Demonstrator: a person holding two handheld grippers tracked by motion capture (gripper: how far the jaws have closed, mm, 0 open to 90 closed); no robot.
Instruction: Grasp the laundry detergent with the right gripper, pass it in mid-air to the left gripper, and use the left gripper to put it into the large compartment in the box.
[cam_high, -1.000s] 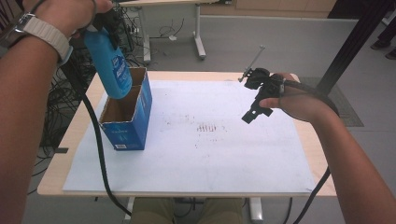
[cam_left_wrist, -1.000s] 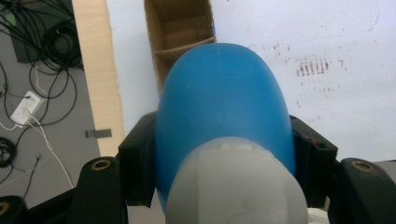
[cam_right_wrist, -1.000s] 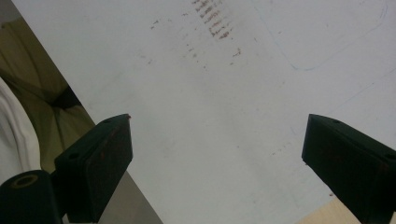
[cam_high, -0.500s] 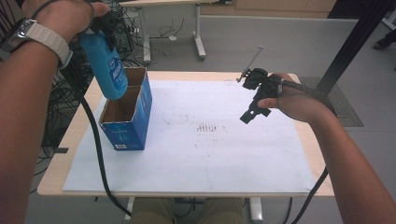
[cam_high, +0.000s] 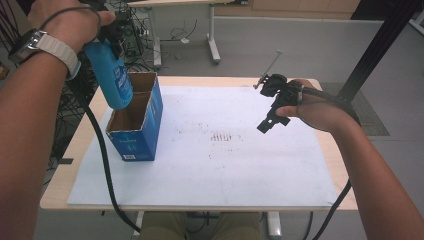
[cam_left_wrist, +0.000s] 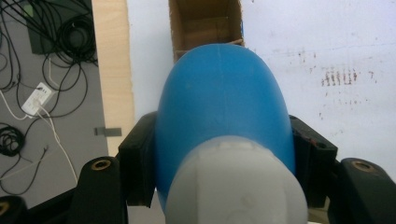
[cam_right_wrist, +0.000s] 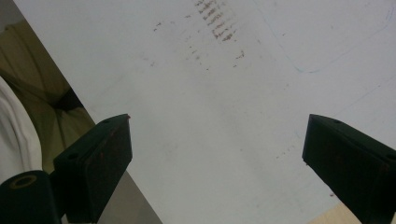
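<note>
While the left gripper (cam_high: 111, 36) keeps its jaws clamped on either side of the blue bottle (cam_high: 111, 75), the bottle hangs neck-up over the far-left part of the table, its rounded base just above the open top of the blue cardboard box (cam_high: 136, 120). Compared with a second ago, the bottle sits a little closer to upright and more squarely over the box's far compartment, which suggests the person is lining it up to lower it in. In the left gripper view the black pads press the bottle's (cam_left_wrist: 219, 107) blue sides just below the white cap, and the box's (cam_left_wrist: 205, 23) brown interior lies straight ahead beyond the bottle's base, so the line looks good; the base has not yet entered the opening. The white sheet (cam_high: 210, 165) covering the table carries only faint dark smudges near its middle. Out to the right, the right gripper (cam_high: 272, 114) hovers above the sheet with its jaws spread wide and nothing between them, unmoved from a moment ago.
</note>
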